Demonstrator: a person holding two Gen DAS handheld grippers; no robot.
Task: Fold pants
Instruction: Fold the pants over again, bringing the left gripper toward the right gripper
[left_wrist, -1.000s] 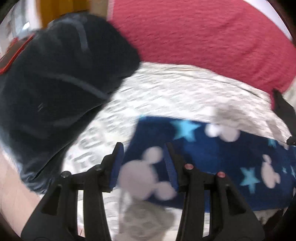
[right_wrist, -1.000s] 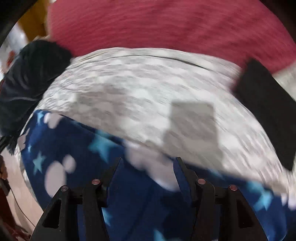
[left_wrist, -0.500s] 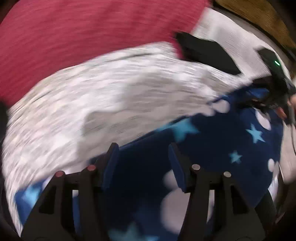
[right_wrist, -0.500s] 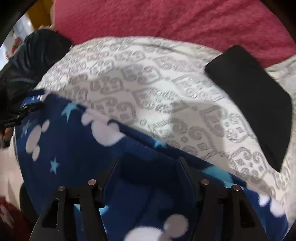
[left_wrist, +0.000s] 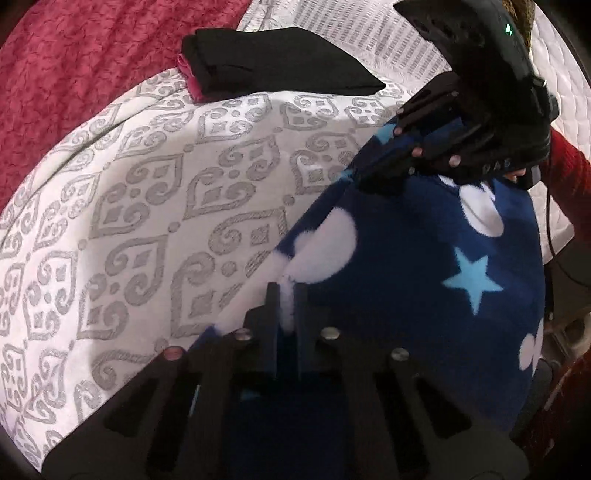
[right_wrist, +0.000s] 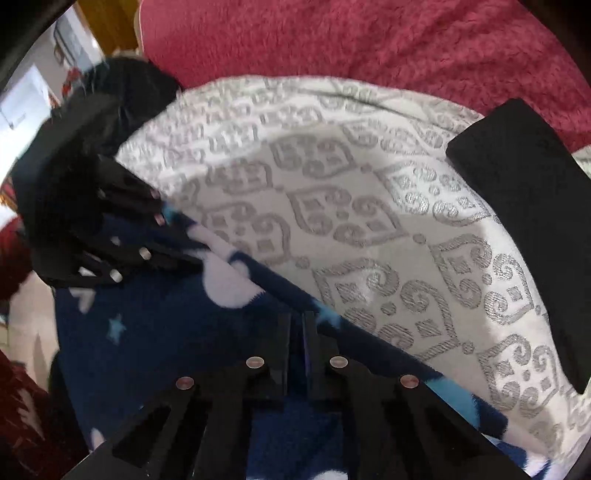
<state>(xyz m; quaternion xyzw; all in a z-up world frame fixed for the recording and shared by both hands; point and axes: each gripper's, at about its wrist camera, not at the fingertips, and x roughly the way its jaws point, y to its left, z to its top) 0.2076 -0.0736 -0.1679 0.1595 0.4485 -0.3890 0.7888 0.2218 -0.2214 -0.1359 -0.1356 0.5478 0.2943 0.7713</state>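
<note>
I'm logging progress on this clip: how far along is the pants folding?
Early. Both grips are made: the left gripper and right gripper are each shut on the far edge of the blue star-print pants, which lie on the patterned bedspread. No fold is laid over yet.

One blue pants (left_wrist: 424, 295), two grippers, one folded black garment (left_wrist: 280, 59).

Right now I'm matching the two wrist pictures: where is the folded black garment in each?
Left wrist: folded black garment at top centre, beyond the patterned bedspread.
Right wrist: it sits at the right edge.
Shared landmark: the blue star-print pants' edge crossing the bedspread.
</note>
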